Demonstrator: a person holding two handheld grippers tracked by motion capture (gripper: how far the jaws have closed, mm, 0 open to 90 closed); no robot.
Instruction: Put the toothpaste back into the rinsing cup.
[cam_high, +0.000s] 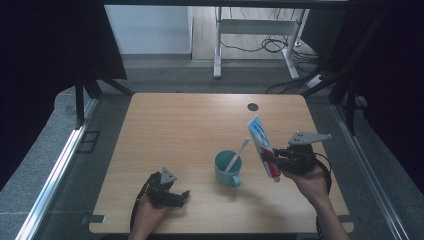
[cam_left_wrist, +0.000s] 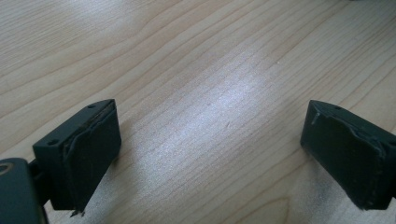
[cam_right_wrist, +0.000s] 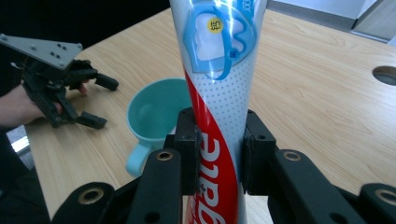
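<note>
At the left of the high view we see our left gripper (cam_high: 175, 196) low over the near part of the table (cam_high: 190, 125), resting in the left hand (cam_high: 147, 212) close to the front edge. Its jaws stand wide apart with nothing between them; in the left gripper view they frame only bare wood grain (cam_left_wrist: 210, 93), and the right gripper view shows the same gripper (cam_right_wrist: 100, 102) spread open beside the mug.

Moving right, we find the teal mug (cam_high: 228, 168) standing upright near the middle of the table, its handle turned toward the front edge. A toothbrush (cam_high: 238, 153) leans in it, head up and tilted to the right. In the right gripper view the mug (cam_right_wrist: 156, 116) sits just behind and left of the tube.

Further right, we hold the toothpaste tube (cam_high: 263, 146) in our right gripper (cam_high: 272, 161), lifted off the table and tilted, flat end up and away, cap end down toward us. The jaws are narrowed onto it: in the right gripper view both pads press the sides of the tube (cam_right_wrist: 219, 93) across its red band. The tube hangs just right of the mug, not touching it. The right hand (cam_high: 312, 182) carries the gripper from below. A dark round hole (cam_high: 253, 106) marks the far edge of the table.
</note>
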